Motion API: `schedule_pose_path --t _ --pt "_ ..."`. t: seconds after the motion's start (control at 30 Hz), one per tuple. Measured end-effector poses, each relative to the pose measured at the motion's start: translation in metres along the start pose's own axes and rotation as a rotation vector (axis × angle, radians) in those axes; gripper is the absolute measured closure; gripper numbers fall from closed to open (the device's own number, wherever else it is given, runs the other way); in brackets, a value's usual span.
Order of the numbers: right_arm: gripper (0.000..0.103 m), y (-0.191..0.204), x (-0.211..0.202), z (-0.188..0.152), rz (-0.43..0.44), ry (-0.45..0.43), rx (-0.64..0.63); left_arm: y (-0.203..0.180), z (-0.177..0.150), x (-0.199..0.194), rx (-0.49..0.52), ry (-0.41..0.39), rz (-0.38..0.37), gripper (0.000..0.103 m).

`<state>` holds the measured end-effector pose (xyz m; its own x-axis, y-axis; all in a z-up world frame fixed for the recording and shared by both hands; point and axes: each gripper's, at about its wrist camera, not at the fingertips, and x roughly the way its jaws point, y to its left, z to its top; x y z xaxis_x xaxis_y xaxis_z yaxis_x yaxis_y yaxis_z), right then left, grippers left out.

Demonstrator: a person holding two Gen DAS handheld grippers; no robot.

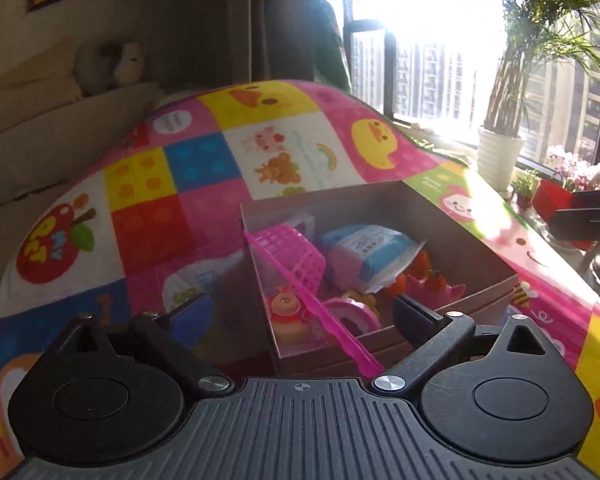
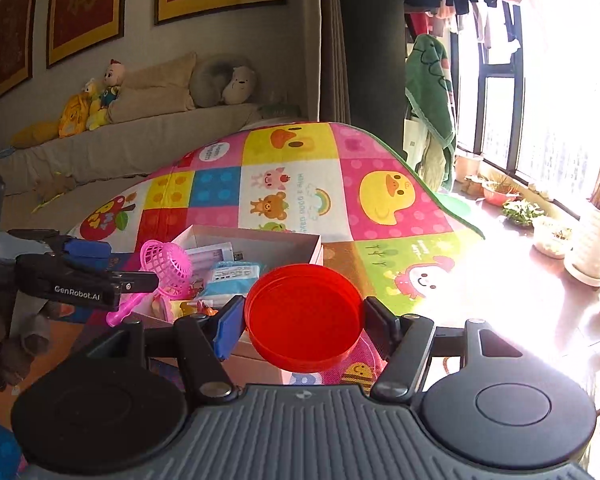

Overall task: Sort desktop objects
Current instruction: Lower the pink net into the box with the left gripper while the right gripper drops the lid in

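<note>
A brown cardboard box [image 1: 476, 248] sits on the colourful play mat and holds toys and a blue-white packet [image 1: 372, 254]. A pink toy strainer [image 1: 300, 256] leans over the box's near wall, its handle running down toward my left gripper [image 1: 300, 312], whose jaws stand wide apart at the box's near corner. In the right wrist view my right gripper [image 2: 304, 320] is shut on a red round dish [image 2: 304, 316], held just right of the box [image 2: 284, 244]. The left gripper [image 2: 132, 280] shows at left by the strainer [image 2: 166, 266].
The mat [image 1: 220, 168] covers the table. A sofa with plush toys [image 2: 96, 100] stands behind. Potted plants [image 2: 556, 236] line the sunlit window sill at right. The table's bare right edge [image 2: 520, 280] is in glare.
</note>
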<state>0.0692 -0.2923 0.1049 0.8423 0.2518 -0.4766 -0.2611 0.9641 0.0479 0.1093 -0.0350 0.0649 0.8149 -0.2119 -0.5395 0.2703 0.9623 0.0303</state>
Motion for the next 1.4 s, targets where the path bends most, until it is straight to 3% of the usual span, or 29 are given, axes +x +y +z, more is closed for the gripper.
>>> schedule_pose_path --t 0.1,0.23,0.27,0.3,0.4,0.57,0.7,0.83,1.0,1.17,1.23,1.33,1.4 --pt "0.039 0.014 0.021 0.012 0.031 0.003 -0.004 0.005 -0.013 -0.016 -0.05 -0.003 -0.016 0.003" --pt "0.038 0.027 0.06 0.042 0.0 -0.025 -0.021 0.008 -0.027 -0.034 -0.09 -0.02 0.003 0.002" --pt "0.033 0.029 0.075 0.05 -0.009 -0.009 -0.028 0.009 -0.031 -0.037 -0.096 -0.017 0.012 0.001" --pt "0.021 0.031 0.088 0.056 -0.006 0.018 -0.029 0.01 -0.036 -0.04 -0.107 -0.011 0.021 0.001" --pt "0.021 0.034 0.113 0.064 0.046 0.088 0.011 0.018 -0.05 -0.045 -0.167 0.003 0.013 0.001" --pt "0.021 0.054 0.135 0.063 0.28 0.203 0.137 0.035 -0.062 -0.039 -0.278 0.004 -0.024 0.0" --pt "0.029 0.072 0.17 0.06 0.315 0.305 0.198 0.043 -0.066 -0.042 -0.312 -0.017 -0.048 0.0" --pt "0.029 0.085 0.201 0.052 0.331 0.398 0.239 0.045 -0.071 -0.044 -0.336 -0.029 -0.082 0.0" --pt "0.034 0.09 0.206 0.05 0.298 0.43 0.256 0.042 -0.076 -0.041 -0.329 -0.009 -0.11 0.0" --pt "0.034 0.083 0.17 0.08 0.217 0.305 0.178 0.042 -0.077 -0.045 -0.33 -0.019 -0.117 0.0" --pt "0.034 0.082 0.159 0.091 0.135 0.27 0.121 0.041 -0.077 -0.045 -0.33 -0.016 -0.118 0.0" --pt "0.034 0.093 0.152 0.1 -0.127 0.218 -0.074 0.04 -0.078 -0.043 -0.322 -0.009 -0.121 0.0" --pt "0.032 0.096 0.156 0.1 -0.16 0.24 -0.128 0.038 -0.079 -0.043 -0.315 -0.006 -0.122 0.0"
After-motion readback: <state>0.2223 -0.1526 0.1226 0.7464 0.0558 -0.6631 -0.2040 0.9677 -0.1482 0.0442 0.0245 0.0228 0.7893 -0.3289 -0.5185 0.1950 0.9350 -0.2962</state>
